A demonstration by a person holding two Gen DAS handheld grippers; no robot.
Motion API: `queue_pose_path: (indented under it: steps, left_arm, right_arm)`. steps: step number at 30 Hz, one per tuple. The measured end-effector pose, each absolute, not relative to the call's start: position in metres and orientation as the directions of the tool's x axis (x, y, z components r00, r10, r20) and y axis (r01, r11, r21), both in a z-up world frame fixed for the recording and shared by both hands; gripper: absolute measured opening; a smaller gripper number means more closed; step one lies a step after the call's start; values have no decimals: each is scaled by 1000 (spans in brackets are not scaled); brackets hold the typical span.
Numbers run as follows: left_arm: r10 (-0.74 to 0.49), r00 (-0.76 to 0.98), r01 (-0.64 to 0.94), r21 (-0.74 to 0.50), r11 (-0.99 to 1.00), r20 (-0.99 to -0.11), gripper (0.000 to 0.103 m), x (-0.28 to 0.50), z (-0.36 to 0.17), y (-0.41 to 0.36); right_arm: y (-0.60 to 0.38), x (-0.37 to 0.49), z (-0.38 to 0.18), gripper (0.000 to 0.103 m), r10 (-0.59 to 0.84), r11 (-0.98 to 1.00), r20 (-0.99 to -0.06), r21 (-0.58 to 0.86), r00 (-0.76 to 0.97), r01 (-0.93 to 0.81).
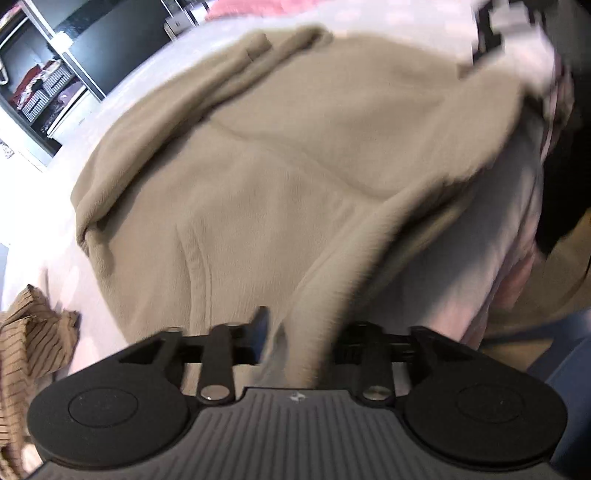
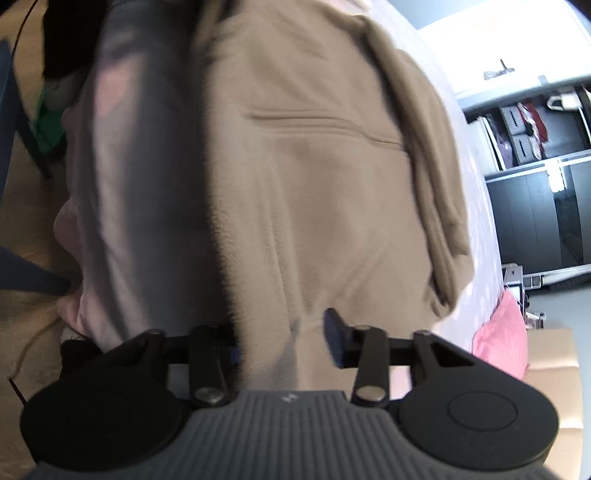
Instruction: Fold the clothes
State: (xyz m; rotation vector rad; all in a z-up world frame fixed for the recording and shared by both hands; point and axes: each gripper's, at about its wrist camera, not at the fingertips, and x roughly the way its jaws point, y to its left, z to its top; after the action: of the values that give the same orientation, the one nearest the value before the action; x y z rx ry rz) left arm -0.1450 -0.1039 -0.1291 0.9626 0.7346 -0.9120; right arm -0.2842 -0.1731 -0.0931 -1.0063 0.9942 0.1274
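Note:
A tan fleece jacket [image 1: 258, 184] lies over the pale pink bed sheet [image 1: 74, 288], with a sleeve folded along its far-left side. Its near hem rises between the fingers of my left gripper [image 1: 303, 332], which is shut on that edge. In the right wrist view the same fleece [image 2: 314, 203] fills the frame, showing a pocket seam. My right gripper [image 2: 284, 339] is shut on its other edge, and cloth hides the left finger. Motion blurs both views. A blurred black-and-white shape [image 1: 506, 29] sits at the fleece's far right corner.
A striped tan garment [image 1: 29, 350] lies crumpled at the bed's left edge. A dark shelf unit with storage bins [image 1: 44, 85] stands beyond the bed. A pink pillow [image 2: 502, 332] and a cardboard box [image 2: 554, 369] are at the right. A person's dark clothing [image 1: 565, 184] is close by.

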Motion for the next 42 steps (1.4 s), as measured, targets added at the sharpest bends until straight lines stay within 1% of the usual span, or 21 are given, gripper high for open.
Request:
queue_pose_path:
  steps: [3, 6, 8, 9, 10, 12, 15, 17, 18, 19, 20, 21, 22, 26, 31, 36, 42]
  left_arm:
    - [-263, 461, 881, 401, 252, -848, 47, -148, -132, -102]
    - [-231, 485, 869, 436, 234, -844, 47, -151, -133, -98]
    - [-252, 497, 863, 444, 239, -830, 42, -154, -127, -95]
    - [-268, 503, 861, 449, 239, -822, 37, -156, -123, -94]
    - [-283, 508, 859, 454, 238, -813, 35, -157, -119, -93]
    - [-293, 521, 852, 473, 224, -801, 35, -161, -114, -90]
    - [-271, 513, 858, 475, 196, -815, 35, -158, -116, -90]
    - [-238, 516, 857, 494, 149, -823, 37, -158, -121, -92]
    - [-214, 522, 853, 509, 115, -826, 42, -159, -125, -92]
    - [-189, 529, 848, 523, 81, -827, 41, -161, -130, -92]
    - [-190, 531, 847, 527, 75, -826, 38, -161, -129, -91]
    - [-207, 531, 847, 525, 87, -822, 24, -160, -124, -89]
    - [-224, 530, 847, 522, 98, -818, 18, -159, -119, -87]
    - [-292, 527, 850, 503, 160, -798, 14, -154, -96, -77]
    - [-373, 489, 865, 383, 326, -788, 14, -114, -44, -66]
    - [-406, 504, 843, 332, 424, -762, 13, -47, 1, -87]
    - [-435, 531, 805, 271, 528, -727, 12, 36, 54, -115]
  right_arm:
    - [-183, -282, -77, 36, -330, 580, -740, -648, 586, -493]
    - [-195, -288, -68, 37, -323, 587, -758, -631, 567, -508]
    - [-198, -295, -64, 37, -314, 587, -769, -618, 557, -523]
    - [-199, -297, -65, 37, -313, 577, -772, -617, 553, -535]
    - [-201, -299, -66, 37, -313, 567, -776, -616, 548, -548]
    - [-201, -306, -68, 41, -316, 538, -780, -616, 540, -576]
    - [-203, -311, -71, 43, -313, 527, -796, -599, 517, -603]
    - [-203, -314, -73, 43, -315, 518, -799, -597, 512, -613]
    - [-202, -316, -75, 43, -315, 507, -801, -595, 509, -624]
    - [-204, -315, -77, 43, -322, 495, -802, -595, 503, -633]
    - [-206, -315, -79, 41, -327, 490, -807, -590, 492, -642]
    - [-208, -314, -81, 36, -331, 487, -811, -584, 482, -649]
    - [-212, -310, -81, 15, -327, 494, -814, -581, 481, -647]
    - [-217, -305, -58, 14, -319, 539, -775, -622, 545, -569]
    - [-234, -293, -12, 13, -323, 605, -697, -672, 640, -426]
    - [-250, -253, 37, 13, -344, 622, -600, -722, 722, -304]
    - [-282, -180, 84, 13, -388, 613, -496, -768, 777, -185]
